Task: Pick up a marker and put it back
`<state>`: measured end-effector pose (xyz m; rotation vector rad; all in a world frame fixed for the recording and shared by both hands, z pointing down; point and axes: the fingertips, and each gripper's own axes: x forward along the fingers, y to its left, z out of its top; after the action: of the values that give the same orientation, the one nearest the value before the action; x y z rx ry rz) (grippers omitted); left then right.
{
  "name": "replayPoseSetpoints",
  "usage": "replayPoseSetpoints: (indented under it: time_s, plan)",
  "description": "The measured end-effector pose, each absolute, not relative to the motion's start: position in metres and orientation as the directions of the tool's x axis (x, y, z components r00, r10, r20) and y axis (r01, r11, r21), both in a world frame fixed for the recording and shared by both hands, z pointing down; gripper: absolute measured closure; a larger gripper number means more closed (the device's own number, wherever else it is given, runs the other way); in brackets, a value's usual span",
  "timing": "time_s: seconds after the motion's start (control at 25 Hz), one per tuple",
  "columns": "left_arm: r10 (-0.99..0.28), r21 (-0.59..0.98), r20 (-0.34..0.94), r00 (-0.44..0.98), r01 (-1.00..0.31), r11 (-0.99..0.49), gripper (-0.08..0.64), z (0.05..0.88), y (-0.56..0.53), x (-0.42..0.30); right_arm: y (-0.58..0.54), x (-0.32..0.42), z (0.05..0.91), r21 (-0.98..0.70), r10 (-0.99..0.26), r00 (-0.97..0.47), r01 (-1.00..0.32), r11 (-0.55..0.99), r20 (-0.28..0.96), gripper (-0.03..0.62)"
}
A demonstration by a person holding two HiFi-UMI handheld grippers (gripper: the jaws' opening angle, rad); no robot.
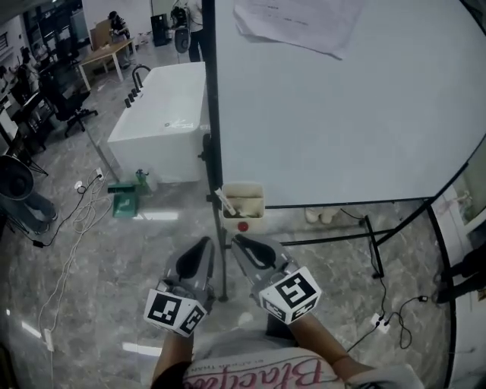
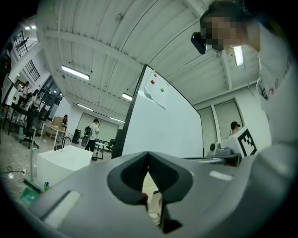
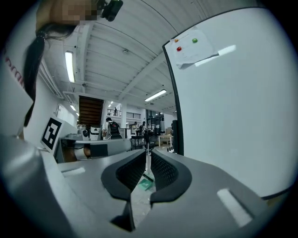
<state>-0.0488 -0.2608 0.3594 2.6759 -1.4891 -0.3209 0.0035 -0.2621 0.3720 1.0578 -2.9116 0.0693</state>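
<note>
Whiteboard post [image 1: 213,137] stands just left of the open-topped tray [image 1: 255,219].

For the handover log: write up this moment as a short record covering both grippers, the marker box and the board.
left gripper: jaws together, empty
right gripper: jaws a narrow slit apart, nothing between them
marker box: at the whiteboard's lower left corner in the head view, red dot on front, pale sticks inside, likely markers
whiteboard: upright, paper sheet near the top
task state: nothing picked up yet
</note>
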Motion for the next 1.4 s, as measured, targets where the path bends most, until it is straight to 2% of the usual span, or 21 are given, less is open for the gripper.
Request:
replayPoseSetpoints:
  time_s: [0.32,0.6,0.68,0.72,0.8,1.08,1.4]
  plan:
    - [-0.863,0.180,-0.134,0.486,-0.845,-0.504,0.560,0.369,-0.319,-0.078,-0.347,-0.021,0.409,0.034,-0.663,-0.722,-0.671,0.741,0.196,0.522]
    - [-0.832,0.174,-0.127,0.539,-0.814,-0.554,0.560,0.366,-0.364,-0.108,-0.395,-0.046,0.441,0.125,-0.713,-0.597,-0.729,0.674,0.367,0.468]
    - [-0.821,0.170,-0.126,0.557,-0.803,-0.571,0.560,0.366,-0.376,-0.114,-0.403,-0.048,0.444,0.155,-0.744,-0.548,-0.756,0.637,0.383,0.489]
    - [-0.815,0.169,-0.124,0.565,-0.798,-0.579,0.560,0.366,-0.380,-0.117,-0.405,-0.047,0.444,0.169,-0.758,-0.527,-0.767,0.619,0.384,0.526]
    - [-0.808,0.166,-0.123,0.576,-0.791,-0.589,0.560,0.367,-0.387,-0.121,-0.407,-0.046,0.442,0.177,-0.770,-0.512,-0.777,0.604,0.381,0.514]
    - [-0.783,0.168,-0.141,0.605,-0.765,-0.622,0.560,0.360,-0.394,-0.109,-0.400,-0.027,0.413,0.065,-0.790,-0.550,-0.808,0.585,0.269,0.515]
    - [-0.718,0.164,-0.225,0.659,-0.700,-0.695,0.560,0.341,-0.372,-0.073,-0.366,0.017,0.323,-0.118,-0.784,-0.615,-0.776,0.620,-0.081,0.515]
